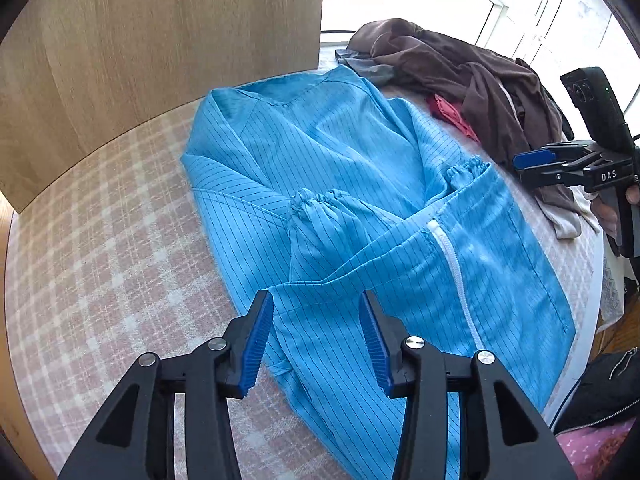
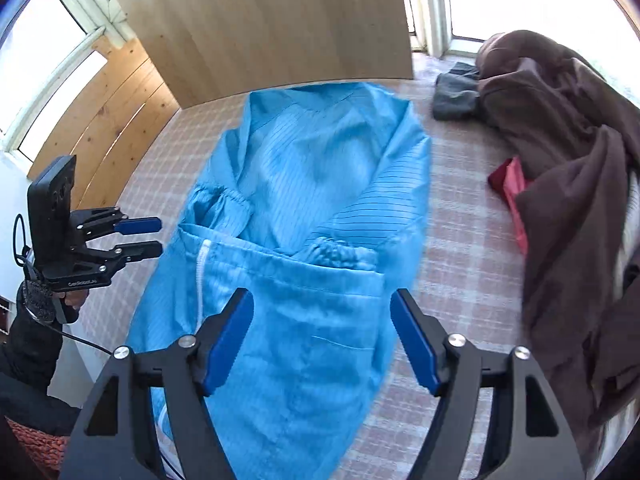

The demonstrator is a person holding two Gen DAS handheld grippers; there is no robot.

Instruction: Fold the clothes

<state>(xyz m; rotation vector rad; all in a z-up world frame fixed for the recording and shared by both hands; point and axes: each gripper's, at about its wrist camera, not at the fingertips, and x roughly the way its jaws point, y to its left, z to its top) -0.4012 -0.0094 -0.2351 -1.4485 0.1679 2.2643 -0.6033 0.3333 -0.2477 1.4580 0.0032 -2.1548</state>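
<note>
A blue pinstriped coat (image 1: 344, 152) with a white zipper (image 1: 452, 264) lies on the pink checked bedcover (image 1: 112, 248). Both elastic-cuffed sleeves are laid across its middle, and its lower part is folded up over them. My left gripper (image 1: 316, 296) hovers open over the near left edge of the fold, with no cloth pinched. It also shows at the left of the right wrist view as the left gripper (image 2: 154, 236), jaws apart. My right gripper (image 2: 322, 294) stands wide open above the coat (image 2: 320, 168), holding nothing. From the left wrist view, the right gripper (image 1: 524, 168) sits off the coat's right side.
A heap of brown clothes (image 2: 560, 152) with a red item (image 2: 512, 184) and a grey one (image 2: 456, 96) lies to the right on the bed. A wooden board (image 2: 272, 28) stands at the head. A dark jacket (image 1: 604, 388) lies off the bed's near right edge.
</note>
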